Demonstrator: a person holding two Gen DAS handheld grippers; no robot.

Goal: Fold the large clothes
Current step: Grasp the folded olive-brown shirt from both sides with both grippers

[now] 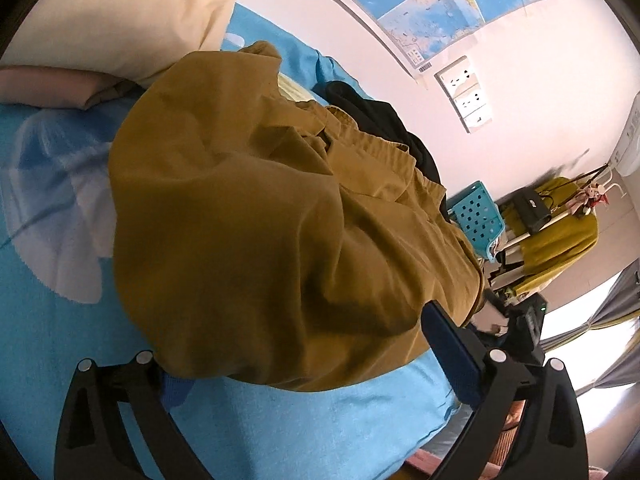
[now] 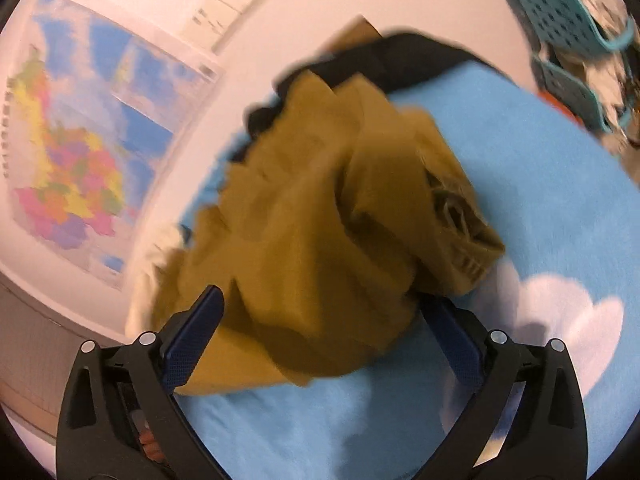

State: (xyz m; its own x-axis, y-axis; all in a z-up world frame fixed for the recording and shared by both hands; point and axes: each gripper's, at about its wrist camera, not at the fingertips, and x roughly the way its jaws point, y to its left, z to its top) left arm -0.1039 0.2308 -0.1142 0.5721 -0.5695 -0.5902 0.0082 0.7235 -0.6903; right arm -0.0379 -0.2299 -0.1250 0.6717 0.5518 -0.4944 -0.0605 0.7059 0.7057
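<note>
A large mustard-brown garment lies crumpled in a heap on the blue bed cover. It also shows in the right wrist view, with its elastic waistband bunched at the right. My left gripper is open, its jaws wide apart around the near edge of the heap; the left pad is partly under the cloth. My right gripper is open, its jaws on either side of the garment's near edge. A black garment lies behind the heap, also seen in the right wrist view.
A cream pillow and a pink fold lie at the bed's head. A wall map hangs beside the bed. Teal perforated baskets and a rack with a yellow-green garment stand past the bed's edge.
</note>
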